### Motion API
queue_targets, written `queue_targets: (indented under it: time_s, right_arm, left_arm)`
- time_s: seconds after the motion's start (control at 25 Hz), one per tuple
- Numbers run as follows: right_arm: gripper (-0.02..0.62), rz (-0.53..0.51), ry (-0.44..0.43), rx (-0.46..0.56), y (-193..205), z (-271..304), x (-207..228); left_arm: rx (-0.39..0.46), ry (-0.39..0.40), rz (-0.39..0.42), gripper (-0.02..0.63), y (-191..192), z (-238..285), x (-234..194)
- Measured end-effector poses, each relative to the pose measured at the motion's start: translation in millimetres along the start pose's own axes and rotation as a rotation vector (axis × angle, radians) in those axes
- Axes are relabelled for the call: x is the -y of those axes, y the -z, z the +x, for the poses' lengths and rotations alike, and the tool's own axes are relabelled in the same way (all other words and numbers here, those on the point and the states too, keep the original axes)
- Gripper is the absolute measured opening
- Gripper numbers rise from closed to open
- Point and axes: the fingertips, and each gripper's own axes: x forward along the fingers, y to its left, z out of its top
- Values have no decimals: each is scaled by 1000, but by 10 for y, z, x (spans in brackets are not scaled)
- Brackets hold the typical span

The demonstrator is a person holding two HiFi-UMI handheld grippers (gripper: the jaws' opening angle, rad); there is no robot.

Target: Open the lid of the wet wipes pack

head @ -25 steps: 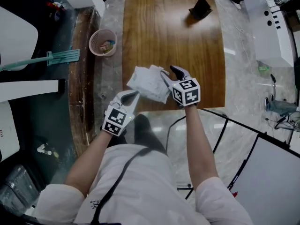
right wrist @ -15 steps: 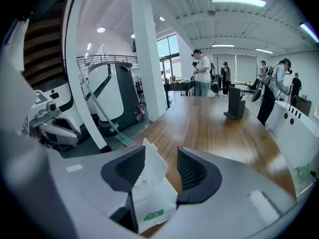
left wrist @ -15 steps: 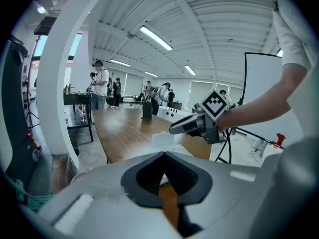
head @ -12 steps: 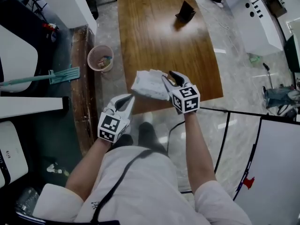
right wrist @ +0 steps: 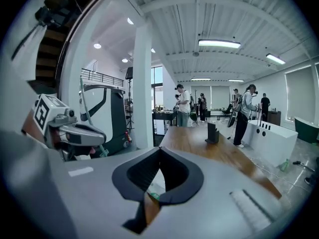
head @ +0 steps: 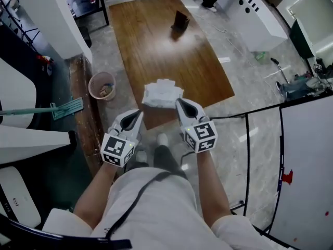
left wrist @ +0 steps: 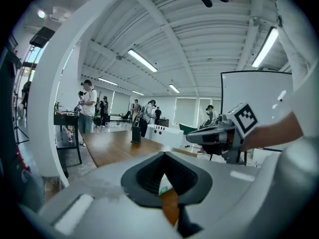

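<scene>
The white wet wipes pack (head: 162, 94) shows over the near end of the wooden table (head: 171, 56), crumpled, its lid not visible. My right gripper (head: 179, 102) is raised beside the pack's right edge with its jaws together. Whether it pinches the wrapper I cannot tell. My left gripper (head: 138, 112) hangs below and left of the pack, apart from it, jaws also together. In the left gripper view the jaw tips (left wrist: 164, 154) meet, and a bit of the white pack (left wrist: 164, 185) with green print shows behind them. The right gripper view shows its tips (right wrist: 159, 149) closed the same way.
A black stand (head: 180, 21) sits at the table's far end. A pink bin (head: 102, 85) and a green mop (head: 52, 110) are on the floor to the left. A black frame (head: 247, 139) stands to the right, white cabinets (head: 250, 17) beyond. Several people stand far off.
Both grippers have risen and the head view has pulled back from the table. The right gripper's jaws, apart at the pack earlier, are now together. The left gripper moved up beside it.
</scene>
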Motion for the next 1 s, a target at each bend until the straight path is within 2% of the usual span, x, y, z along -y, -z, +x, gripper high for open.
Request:
queue_targets:
  time_s: [0.24,0.44,0.76,1.0]
  right_arm:
    - [9,81,38,131,-289,-482,-304]
    - [9,127,73,192,-387,-809,-345]
    - [8,112,65,189,-377,-1060,-298]
    - [8,97,37,175,-353,-1113,-245]
  left_arm:
    - [43,44,31,5,-224,-135,166]
    - [86,76,40,5,-460,-160,396]
    - [113,67,53,5,-657,-116,657]
    - [88,45,36,5,-554,-84,753]
